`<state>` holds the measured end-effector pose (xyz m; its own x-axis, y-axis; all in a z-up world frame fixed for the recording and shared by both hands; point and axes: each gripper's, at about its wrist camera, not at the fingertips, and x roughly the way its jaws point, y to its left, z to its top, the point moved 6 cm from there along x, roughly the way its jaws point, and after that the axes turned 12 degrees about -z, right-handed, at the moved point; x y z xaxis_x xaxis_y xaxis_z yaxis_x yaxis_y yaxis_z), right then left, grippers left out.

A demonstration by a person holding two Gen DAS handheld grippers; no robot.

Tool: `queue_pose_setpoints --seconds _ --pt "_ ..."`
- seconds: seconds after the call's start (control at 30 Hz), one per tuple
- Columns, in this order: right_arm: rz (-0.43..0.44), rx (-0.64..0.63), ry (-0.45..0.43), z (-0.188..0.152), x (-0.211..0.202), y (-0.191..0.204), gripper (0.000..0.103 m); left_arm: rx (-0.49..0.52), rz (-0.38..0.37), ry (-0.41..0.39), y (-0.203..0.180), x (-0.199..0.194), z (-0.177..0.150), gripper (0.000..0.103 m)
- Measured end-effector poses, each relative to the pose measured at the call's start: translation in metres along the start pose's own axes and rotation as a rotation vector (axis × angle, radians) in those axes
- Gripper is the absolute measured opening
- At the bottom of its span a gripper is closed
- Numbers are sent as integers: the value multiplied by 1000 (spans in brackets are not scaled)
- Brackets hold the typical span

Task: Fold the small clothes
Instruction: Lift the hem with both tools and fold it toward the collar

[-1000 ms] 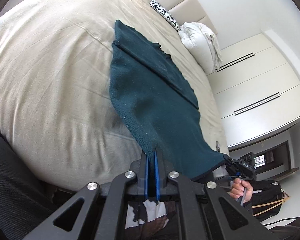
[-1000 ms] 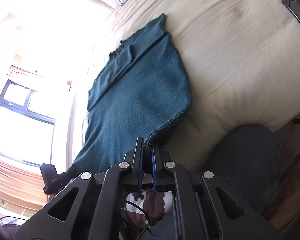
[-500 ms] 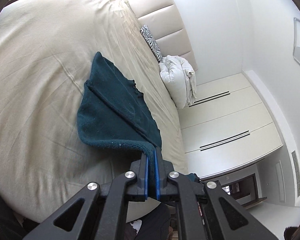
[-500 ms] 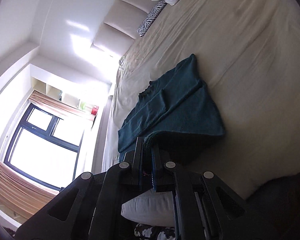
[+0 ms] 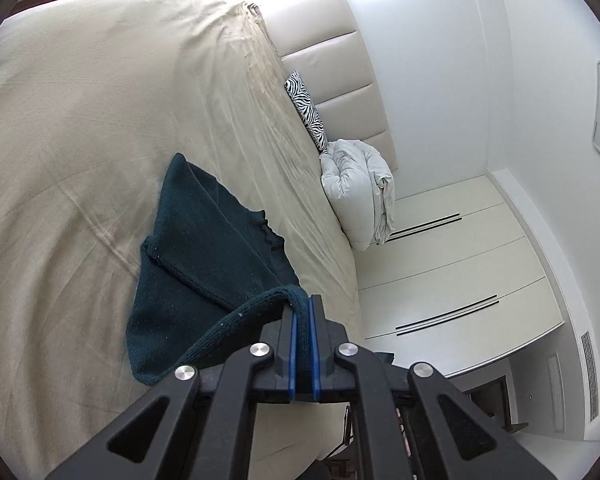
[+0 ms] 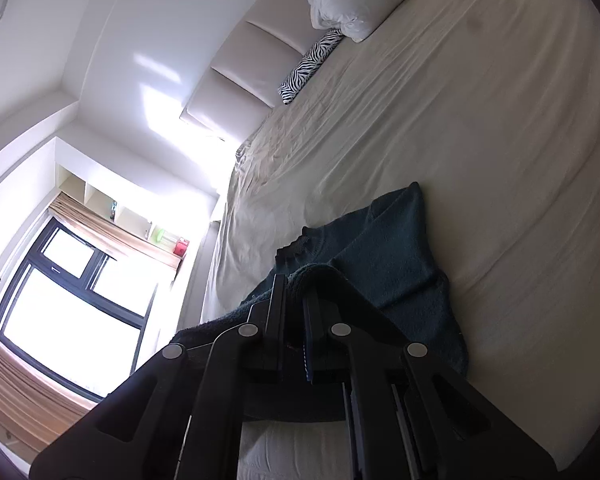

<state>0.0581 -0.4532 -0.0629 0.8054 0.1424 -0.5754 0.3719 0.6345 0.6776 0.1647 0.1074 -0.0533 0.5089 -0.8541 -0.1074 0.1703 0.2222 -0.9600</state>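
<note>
A dark teal knitted sweater (image 5: 204, 264) lies on the cream bed (image 5: 80, 140), its sleeves folded in. My left gripper (image 5: 302, 304) is shut on one corner of the sweater's bottom hem and holds it above the lower body of the garment. In the right wrist view the same sweater (image 6: 388, 264) lies ahead, and my right gripper (image 6: 296, 284) is shut on the other hem corner, lifted over the body near the neckline. The raised hem hangs between the two grippers and hides the part beneath.
A white bundled duvet (image 5: 360, 192) and a zebra-print pillow (image 5: 306, 110) lie by the padded headboard (image 5: 340, 76). White wardrobes (image 5: 452, 264) stand on one side of the bed, a window (image 6: 68, 296) on the other.
Both grippers have carried the hem up from the bed's near edge and forward over the sweater toward its neckline. The lower half now doubles over the upper half.
</note>
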Motion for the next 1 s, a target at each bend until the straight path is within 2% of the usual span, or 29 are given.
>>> queue_pose_setpoints --seconds 0.37,0.63,0.83,0.87,0.93,1.0 --pt "-78 5 6 54 103 7 6 -42 31 -22 32 63 63 6" --pt "-158 45 47 79 192 -18 6 -61 116 -23 79 115 105 7" --pt "-234 60 89 95 256 -41 7 -72 220 -19 124 150 128 8" --pt "-258 60 96 94 265 -46 7 -65 232 -20 128 155 131 9" --pt "-294 64 117 94 283 -54 7 -63 233 -15 132 159 133 28" --pt "-323 50 123 92 297 -59 12 -60 241 -20 134 159 133 39"
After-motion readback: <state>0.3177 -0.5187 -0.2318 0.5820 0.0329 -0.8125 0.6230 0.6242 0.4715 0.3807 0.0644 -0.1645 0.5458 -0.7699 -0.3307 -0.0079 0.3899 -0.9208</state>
